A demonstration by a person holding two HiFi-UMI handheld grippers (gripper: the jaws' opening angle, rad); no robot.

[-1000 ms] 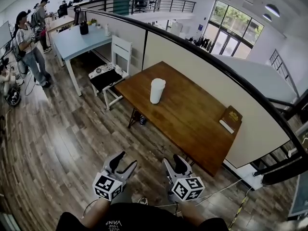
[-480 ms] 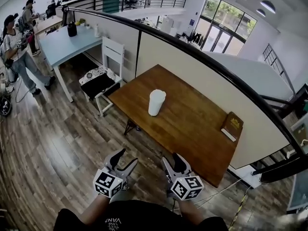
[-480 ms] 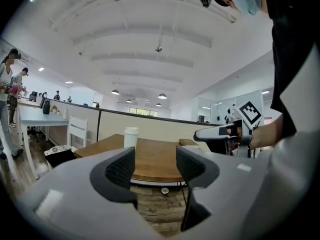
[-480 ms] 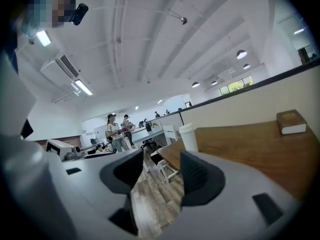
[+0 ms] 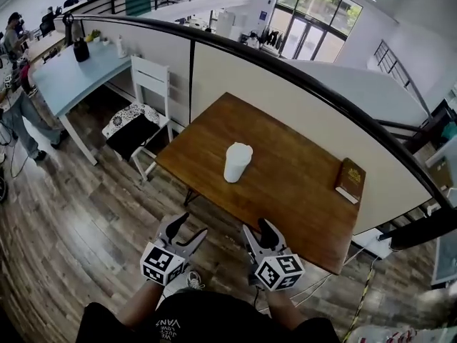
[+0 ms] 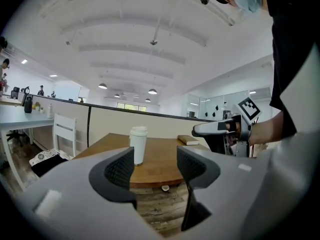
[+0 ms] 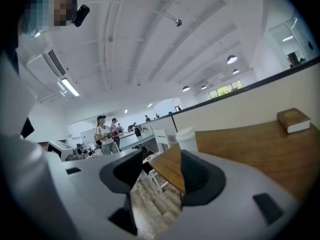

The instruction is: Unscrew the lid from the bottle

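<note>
Left gripper [image 5: 187,227] and right gripper [image 5: 258,229] hovering side by side off near edge of table [image 5: 300,191], jaws of each gaping, nothing between them. White bottle [image 5: 237,164] standing upright mid-table, lid [image 5: 239,149] on, well apart from both. Likely reason: grippers being carried pre-opened for approach, one for bracing body, other for twisting lid.

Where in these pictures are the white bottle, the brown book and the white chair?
white bottle [image 5: 236,166], head view, middle of its body.
brown book [image 5: 350,179], head view, middle of its cover.
white chair [image 5: 151,83], head view, on its backrest.
</note>
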